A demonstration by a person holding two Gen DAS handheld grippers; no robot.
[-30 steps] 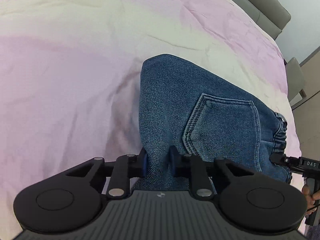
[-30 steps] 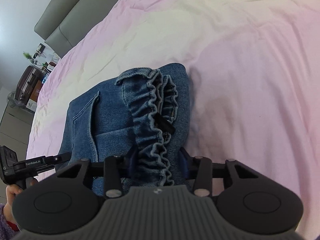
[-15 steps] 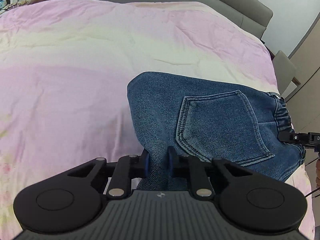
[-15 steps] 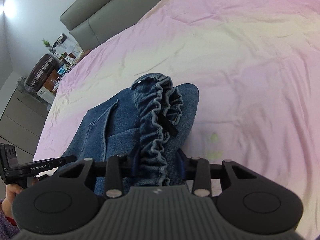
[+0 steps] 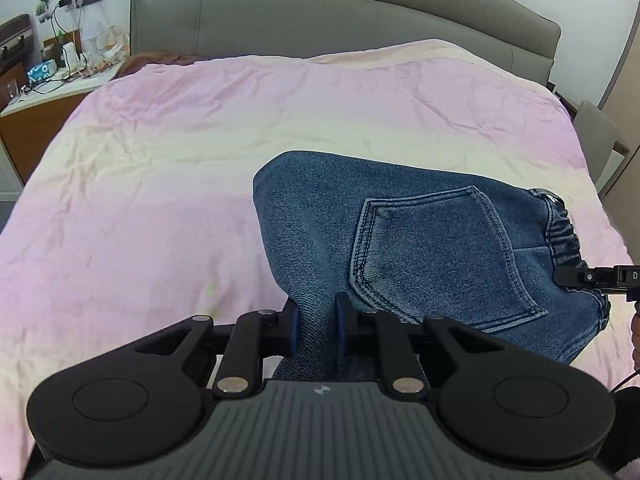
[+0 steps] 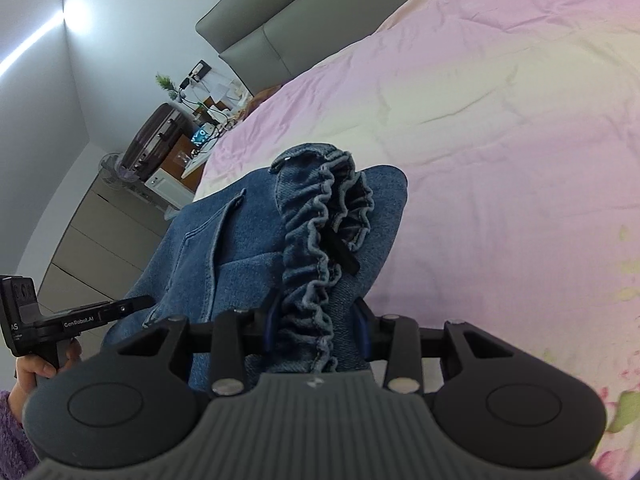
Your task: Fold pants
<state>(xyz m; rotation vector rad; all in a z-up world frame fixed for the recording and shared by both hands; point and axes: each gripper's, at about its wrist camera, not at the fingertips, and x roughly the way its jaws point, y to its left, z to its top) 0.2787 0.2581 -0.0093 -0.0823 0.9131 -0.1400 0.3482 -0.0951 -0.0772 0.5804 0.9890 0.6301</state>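
Blue denim pants point(image 5: 404, 240), folded into a short bundle, hang above the pink bed sheet point(image 5: 160, 184). A back pocket point(image 5: 432, 256) faces up. My left gripper point(image 5: 316, 330) is shut on a pinch of denim at the bundle's folded side. The right gripper point(image 6: 316, 326) is shut on the gathered elastic waistband point(image 6: 316, 240), which bunches up between its blue pads. Each gripper shows in the other's view: the right gripper point(image 5: 576, 276) at the waistband end, the left gripper point(image 6: 132, 306) held by a hand point(image 6: 36, 368) at lower left.
A grey padded headboard point(image 5: 360, 20) runs along the far end of the bed. A nightstand point(image 5: 44, 96) cluttered with cables and small items stands at the far left, with a dark suitcase point(image 6: 156, 140) and a low cabinet point(image 6: 104, 236) beside it. A chair point(image 5: 596, 140) sits past the right edge.
Both grippers have risen and drawn back from the headboard, carrying the pants up off the sheet. More of the room and headboard has come into view. Both grips have held.
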